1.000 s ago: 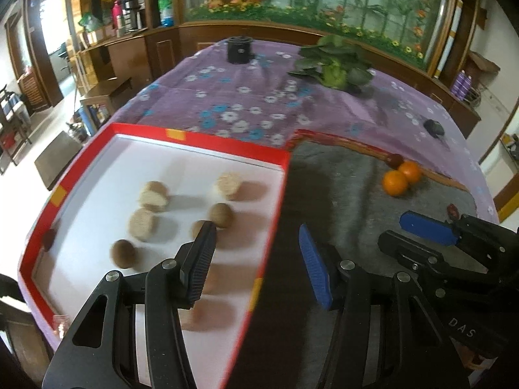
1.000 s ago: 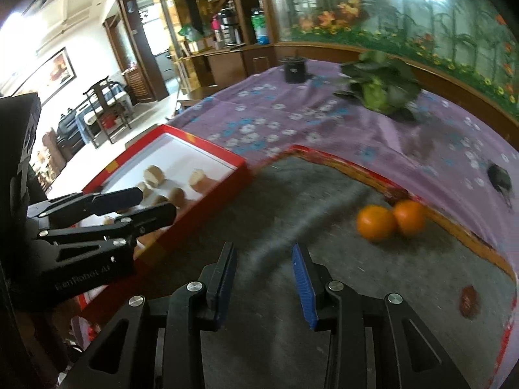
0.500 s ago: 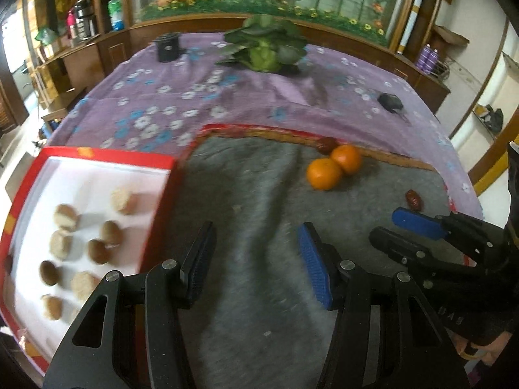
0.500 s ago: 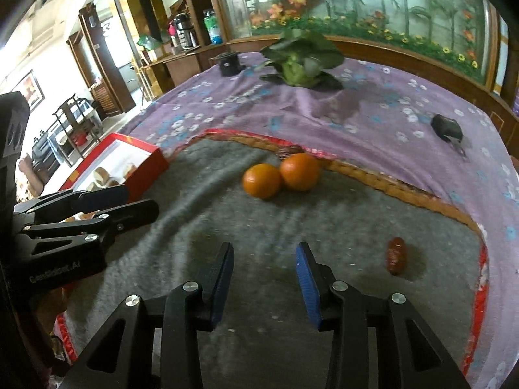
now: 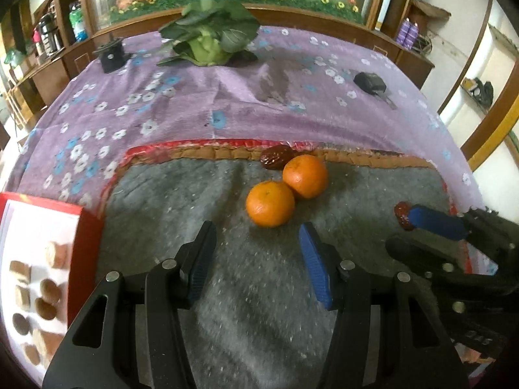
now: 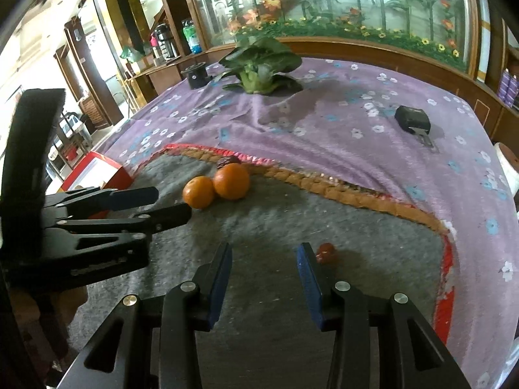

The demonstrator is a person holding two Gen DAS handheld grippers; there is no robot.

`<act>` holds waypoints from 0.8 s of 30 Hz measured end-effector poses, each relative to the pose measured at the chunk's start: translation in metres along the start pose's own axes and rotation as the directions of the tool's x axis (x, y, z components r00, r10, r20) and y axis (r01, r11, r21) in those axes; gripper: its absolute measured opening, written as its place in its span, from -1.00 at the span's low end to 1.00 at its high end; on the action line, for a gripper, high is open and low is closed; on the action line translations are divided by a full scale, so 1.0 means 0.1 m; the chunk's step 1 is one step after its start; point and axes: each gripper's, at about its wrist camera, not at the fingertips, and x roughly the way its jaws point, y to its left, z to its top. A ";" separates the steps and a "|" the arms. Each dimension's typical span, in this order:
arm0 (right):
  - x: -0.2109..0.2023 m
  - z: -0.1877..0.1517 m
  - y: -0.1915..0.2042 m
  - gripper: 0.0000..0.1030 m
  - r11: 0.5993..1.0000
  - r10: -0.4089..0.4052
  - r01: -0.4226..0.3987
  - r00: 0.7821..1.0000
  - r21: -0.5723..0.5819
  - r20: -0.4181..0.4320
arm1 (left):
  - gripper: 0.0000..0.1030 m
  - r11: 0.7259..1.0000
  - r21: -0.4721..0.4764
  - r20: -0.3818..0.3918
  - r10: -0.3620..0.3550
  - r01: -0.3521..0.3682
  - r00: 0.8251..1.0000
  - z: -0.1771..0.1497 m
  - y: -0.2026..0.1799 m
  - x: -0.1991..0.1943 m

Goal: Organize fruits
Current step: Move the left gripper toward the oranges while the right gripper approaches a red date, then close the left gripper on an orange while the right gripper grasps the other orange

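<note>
Red date [image 5: 402, 214] half behind right gripper [image 5: 418, 230] (jaws apart, empty)

Two bright orange oranges [image 5: 285, 191] lie on a speckled grey mat [image 5: 253, 291] edged in red and tan. At the mat's 12 o'clock spreads a purple cloth [image 5: 181, 103] patterned with white and blue flowers; at 9 o'clock, a red-rimmed white tray [image 5: 84, 227]

Both grippers have swung away from the red tray [image 5: 87, 227], which has slid to the left edge of both views. The two oranges [image 5: 271, 202] now lie just ahead of the left gripper [image 5: 259, 253]. The right gripper [image 6: 264, 259], its empty jaws just opening wider, now sits just beside a red date [image 6: 326, 253].
</note>
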 end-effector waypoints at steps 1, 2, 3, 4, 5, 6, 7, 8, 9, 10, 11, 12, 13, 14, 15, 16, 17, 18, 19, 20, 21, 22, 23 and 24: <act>0.01 0.00 -0.02 -0.20 1.000 -0.001 0.001 1.000 0.002 -0.001 | 0.03 1.000 0.005 -0.005 0.001 -0.001 1.000 0.01 -0.01 0.04; 0.02 0.01 -0.03 -0.19 1.000 -0.002 0.002 1.000 0.003 -0.002 | 0.03 1.000 0.007 -0.007 0.001 -0.001 1.000 0.02 -0.02 0.06; 0.03 0.01 -0.05 -0.19 1.000 -0.003 0.003 1.000 0.006 -0.004 | 0.03 1.000 0.009 -0.007 0.000 0.000 1.000 0.04 -0.03 0.10; 0.04 0.02 -0.07 -0.19 1.000 -0.002 0.002 1.000 0.009 -0.007 | 0.03 1.000 0.011 -0.006 -0.001 0.001 1.000 0.06 -0.03 0.11; 0.05 0.02 -0.08 -0.19 1.000 -0.002 0.002 1.000 0.010 -0.008 | 0.03 1.000 0.015 -0.005 0.000 0.001 1.000 0.08 -0.04 0.13; 0.06 0.03 -0.09 -0.19 1.000 -0.002 0.002 1.000 0.010 -0.008 | 0.03 1.000 0.020 -0.002 0.002 -0.002 1.000 0.09 -0.05 0.15; 0.06 0.04 -0.10 -0.19 1.000 -0.001 0.001 1.000 0.009 -0.005 | 0.03 1.000 0.023 0.002 0.004 -0.004 1.000 0.11 -0.05 0.17; 0.05 0.05 -0.11 -0.19 1.000 -0.002 0.002 1.000 0.010 -0.004 | 0.03 1.000 0.023 0.007 0.004 -0.004 1.000 0.12 -0.05 0.18; 0.04 0.05 -0.12 -0.19 1.000 -0.004 0.004 1.000 0.012 -0.001 | 0.02 1.000 0.026 0.010 0.005 -0.005 1.000 0.13 -0.04 0.20; 0.03 0.05 -0.13 -0.19 1.000 -0.008 0.008 1.000 0.015 0.003 | -0.15 1.000 0.027 0.006 0.007 -0.007 1.000 0.12 -0.03 0.22; 0.00 0.05 -0.16 -0.19 1.000 -0.013 0.013 1.000 0.020 0.011 | -0.31 1.000 0.027 0.004 -0.002 0.001 1.000 0.12 -0.03 0.23; -0.02 0.04 -0.19 -0.19 1.000 -0.013 0.013 1.000 0.022 0.012 | -0.35 1.000 0.025 0.004 -0.018 0.018 1.000 0.12 -0.02 0.23; -0.04 0.04 -0.21 -0.19 1.000 -0.015 0.015 1.000 0.021 0.009 | -0.37 0.999 0.025 0.004 -0.023 0.023 1.000 0.12 -0.02 0.22; -0.06 0.03 -0.24 -0.19 0.999 -0.025 0.025 1.000 0.021 0.006 | -0.38 0.999 0.030 0.004 -0.020 0.020 1.000 0.11 -0.02 0.22; -0.07 0.03 -0.27 -0.19 0.999 -0.036 0.035 0.999 0.025 0.005 | -0.38 0.999 0.034 0.006 -0.015 0.015 1.000 0.11 -0.03 0.21; -0.09 0.02 -0.32 -0.19 0.998 -0.043 0.042 0.999 0.041 0.009 | -0.39 0.999 0.032 0.005 -0.011 0.011 1.000 0.10 -0.02 0.20; -0.09 0.02 -0.35 -0.19 0.998 -0.037 0.036 0.999 0.054 0.010 | -0.39 1.000 0.029 0.004 -0.011 0.010 1.000 0.09 -0.02 0.19; -0.09 0.02 -0.36 -0.19 0.998 -0.029 0.028 1.000 0.059 0.009 | -0.40 1.000 0.024 0.003 -0.014 0.014 1.000 0.08 -0.01 0.17; -0.08 0.02 -0.36 -0.19 0.998 -0.019 0.018 1.000 0.062 0.005 | -0.40 1.000 0.020 0.005 -0.017 0.017 1.000 0.07 0.00 0.14; -0.06 0.04 -0.35 -0.19 0.998 -0.016 0.015 1.000 0.060 0.003 | -0.40 1.000 0.016 0.008 -0.019 0.019 1.000 0.06 0.01 0.12; -0.03 0.06 -0.31 -0.19 0.999 -0.011 0.011 1.000 0.050 0.001 | -0.40 1.000 0.006 0.014 -0.019 0.019 1.000 0.04 0.04 0.06; 0.00 0.08 -0.27 -0.18 0.999 -0.002 0.002 1.000 0.039 0.000 | -0.40 1.000 -0.002 0.018 -0.017 0.017 1.000 0.02 0.07 0.02; 0.03 0.10 -0.23 -0.18 1.000 0.006 -0.006 1.000 0.029 -0.002 | -0.40 1.000 -0.013 0.021 -0.016 0.017 1.000 0.01 0.11 -0.02; 0.07 0.12 -0.17 -0.18 1.000 0.013 -0.013 1.000 0.015 -0.002 | -0.40 1.000 -0.023 0.025 -0.017 0.018 1.000 -0.01 0.14 -0.06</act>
